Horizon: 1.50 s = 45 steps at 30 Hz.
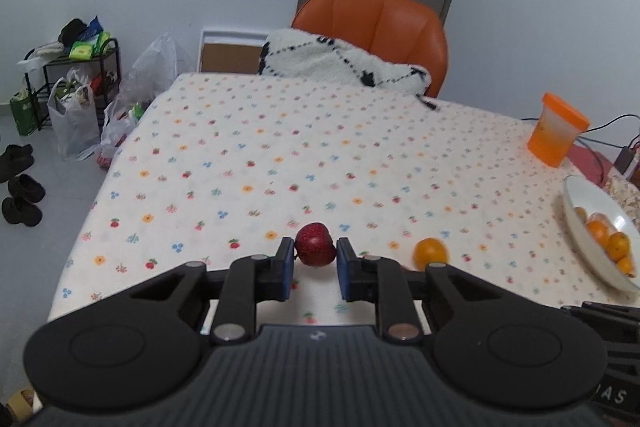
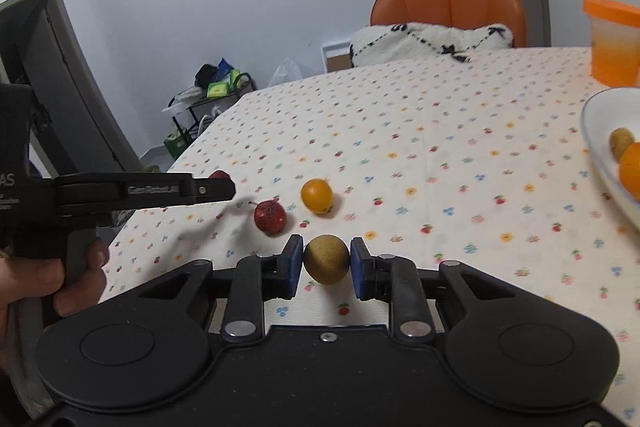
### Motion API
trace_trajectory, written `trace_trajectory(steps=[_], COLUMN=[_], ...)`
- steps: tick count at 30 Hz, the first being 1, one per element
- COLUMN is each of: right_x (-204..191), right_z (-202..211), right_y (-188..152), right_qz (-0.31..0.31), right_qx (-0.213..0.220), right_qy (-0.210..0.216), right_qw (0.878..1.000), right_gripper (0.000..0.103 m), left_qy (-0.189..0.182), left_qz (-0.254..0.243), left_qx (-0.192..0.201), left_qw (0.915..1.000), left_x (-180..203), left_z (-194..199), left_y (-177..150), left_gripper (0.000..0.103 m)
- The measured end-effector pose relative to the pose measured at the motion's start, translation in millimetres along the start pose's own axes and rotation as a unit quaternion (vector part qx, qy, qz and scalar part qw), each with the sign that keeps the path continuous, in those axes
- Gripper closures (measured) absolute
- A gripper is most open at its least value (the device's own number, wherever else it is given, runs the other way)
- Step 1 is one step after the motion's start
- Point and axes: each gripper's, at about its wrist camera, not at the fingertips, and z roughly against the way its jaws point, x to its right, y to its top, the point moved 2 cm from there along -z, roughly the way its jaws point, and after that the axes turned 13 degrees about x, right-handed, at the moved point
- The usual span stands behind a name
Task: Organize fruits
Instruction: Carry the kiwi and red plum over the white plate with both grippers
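A dark red apple (image 1: 314, 241) sits between the blue pads of my left gripper (image 1: 316, 255), which is shut on it just above the flowered tablecloth (image 1: 280, 155). To its right an orange (image 1: 430, 253) lies on the cloth. My right gripper (image 2: 327, 247) is shut on a brownish-yellow kiwi (image 2: 326, 263). Ahead of it a second red apple (image 2: 270, 215) and the orange (image 2: 316, 195) rest on the cloth. The left gripper (image 2: 228, 187) shows side-on at the left, with a bit of red fruit behind its tip. A white bowl (image 1: 576, 195) at the right holds oranges (image 1: 608, 239).
An orange lidded cup (image 1: 556, 131) stands behind the bowl (image 2: 592, 131). At the far edge are an orange chair (image 1: 380, 19) and a white fluffy cushion (image 1: 340, 63). Cables lie at the far right. A hand (image 2: 76, 279) grips the left gripper's handle. Bags and shoes are on the floor to the left.
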Motion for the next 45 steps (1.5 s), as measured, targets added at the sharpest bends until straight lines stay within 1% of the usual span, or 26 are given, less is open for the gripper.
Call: trace_trajectory(steps=[6, 12, 18, 23, 28, 35, 45], right_x=[15, 34, 60, 83, 105, 132, 162], right_z=[18, 35, 60, 81, 100, 119, 134], right_y=[3, 9, 19, 23, 24, 24, 21], right_qz=[-0.009, -0.022, -0.032, -0.044, -0.053, -0.067, -0.088], right_qx=[0.014, 0.034, 0.061, 0.08, 0.095, 0.108, 0.115], right_qy=[-0.016, -0.036, -0.068, -0.102, -0.126, -0.149, -0.164], right_qw=[1.0, 0.999, 0.995, 0.991, 0.986, 0.981, 0.976], right_gripper=[0.079, 0.079, 0.079, 0.079, 0.079, 0.079, 0.079], left_qy=[-0.023, -0.053, -0.086, -0.117, -0.142, -0.162, -0.178], left_qz=[-0.001, -0.013, -0.022, -0.033, -0.048, -0.063, -0.08], left_qx=[0.009, 0.015, 0.016, 0.015, 0.015, 0.014, 0.005], left_qw=[0.9997, 0.9984, 0.9959, 0.9924, 0.9886, 0.9848, 0.9808], left_x=[21, 50, 84, 115, 143, 174, 208], left_z=[8, 15, 15, 15, 17, 16, 12], left_y=[5, 8, 11, 10, 9, 6, 0], left_gripper=[0.082, 0.082, 0.082, 0.082, 0.082, 0.082, 0.082])
